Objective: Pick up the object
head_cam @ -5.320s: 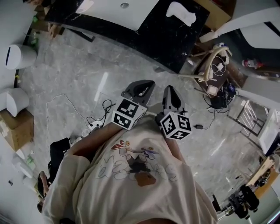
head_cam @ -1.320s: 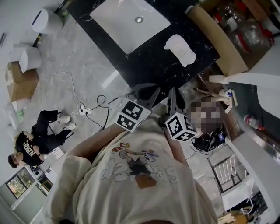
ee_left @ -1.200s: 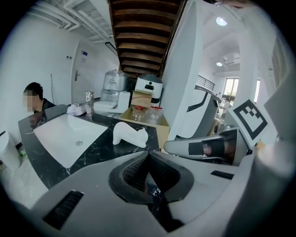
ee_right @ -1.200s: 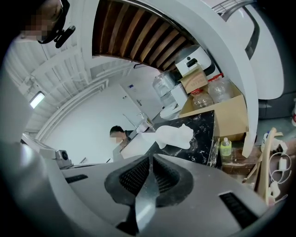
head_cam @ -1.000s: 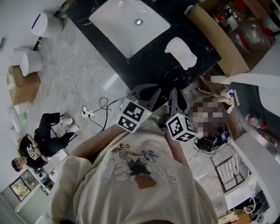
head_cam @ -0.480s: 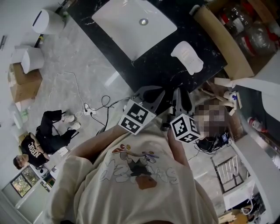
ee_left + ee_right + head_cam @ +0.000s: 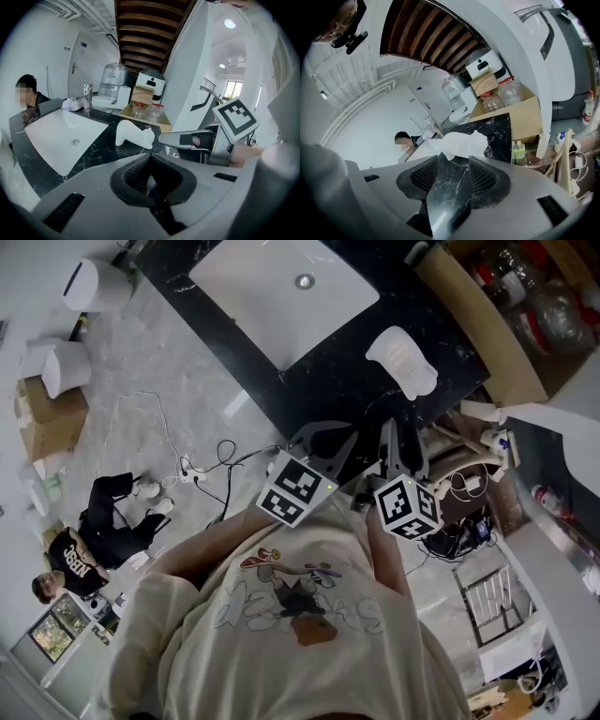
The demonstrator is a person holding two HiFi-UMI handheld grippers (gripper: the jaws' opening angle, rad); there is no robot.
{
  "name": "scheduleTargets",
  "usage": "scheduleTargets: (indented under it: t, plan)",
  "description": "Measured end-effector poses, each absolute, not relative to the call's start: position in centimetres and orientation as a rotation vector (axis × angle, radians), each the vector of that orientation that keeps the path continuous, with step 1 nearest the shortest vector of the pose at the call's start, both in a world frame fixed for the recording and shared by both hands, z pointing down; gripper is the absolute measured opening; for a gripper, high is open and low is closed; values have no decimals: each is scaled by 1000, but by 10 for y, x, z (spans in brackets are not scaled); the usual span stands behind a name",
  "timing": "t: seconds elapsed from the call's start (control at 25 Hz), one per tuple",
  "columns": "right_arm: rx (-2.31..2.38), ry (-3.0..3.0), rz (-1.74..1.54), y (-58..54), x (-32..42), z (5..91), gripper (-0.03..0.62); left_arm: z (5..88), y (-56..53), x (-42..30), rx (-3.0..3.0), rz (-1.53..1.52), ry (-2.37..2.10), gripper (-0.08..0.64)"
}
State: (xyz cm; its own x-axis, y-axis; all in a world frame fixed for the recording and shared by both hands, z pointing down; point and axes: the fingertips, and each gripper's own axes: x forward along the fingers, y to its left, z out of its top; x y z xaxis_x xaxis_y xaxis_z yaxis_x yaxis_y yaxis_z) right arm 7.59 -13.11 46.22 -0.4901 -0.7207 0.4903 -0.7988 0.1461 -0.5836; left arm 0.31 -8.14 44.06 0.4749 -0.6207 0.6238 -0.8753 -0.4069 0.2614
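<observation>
My right gripper (image 7: 453,158) has just been opening, nothing between its jaws. The white object (image 7: 461,143) lies beyond them. My left gripper (image 7: 149,159) is closed, empty.

The sink (image 7: 281,287) sits in the left part of the counter (image 7: 347,390) — the figurine (image 7: 401,362) lies to its right, near the right edge; beyond that edge, a cardboard box (image 7: 473,329) holds bottles (image 7: 553,310).

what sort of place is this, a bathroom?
Likely a washbasin corner in a showroom or workspace, not a home bathroom: white basin sunk in a black marble counter, loose cables on the floor, a cardboard box of bottles beside it.
</observation>
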Motion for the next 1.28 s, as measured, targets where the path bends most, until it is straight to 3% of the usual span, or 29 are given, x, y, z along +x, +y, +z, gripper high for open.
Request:
scheduleTargets:
  t: [0.28, 1.28]
  plan:
    - [1566, -2259, 1268, -144, 77, 471, 227, 447, -89, 4, 2163, 603, -1199, 14]
    - [1698, -2111, 1277, -196, 79, 502, 273, 462, -136, -13, 2099, 632, -1182, 14]
